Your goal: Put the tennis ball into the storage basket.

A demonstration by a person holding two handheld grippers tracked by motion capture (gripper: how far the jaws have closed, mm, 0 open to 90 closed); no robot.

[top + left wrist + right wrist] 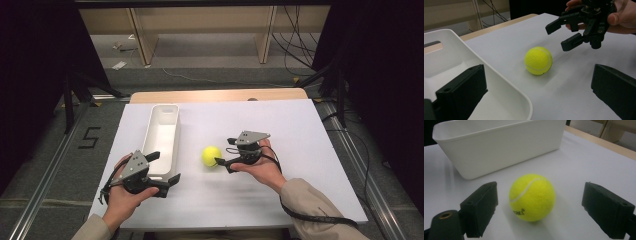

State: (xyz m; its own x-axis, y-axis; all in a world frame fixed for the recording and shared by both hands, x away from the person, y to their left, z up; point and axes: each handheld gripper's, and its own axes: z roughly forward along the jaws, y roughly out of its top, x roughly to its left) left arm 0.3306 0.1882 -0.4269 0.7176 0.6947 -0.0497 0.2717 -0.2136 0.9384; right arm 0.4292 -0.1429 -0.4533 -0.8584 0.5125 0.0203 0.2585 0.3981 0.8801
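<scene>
While the yellow tennis ball (532, 197) rests on the white table (300, 130) beside the tray (162, 135), the right gripper (539, 212) (jaws spread) should centre around it before closing gently so it cannot roll.

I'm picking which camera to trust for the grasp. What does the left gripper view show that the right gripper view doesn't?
Left gripper view: the right hand-held gripper with jaws apart just beyond the tennis ball, the hand holding it, and the inside of the white bin.

Right gripper view: printed lettering on the ball and the bin's outer wall.

Both: the ball resting on the white table beside the bin, untouched.
</scene>
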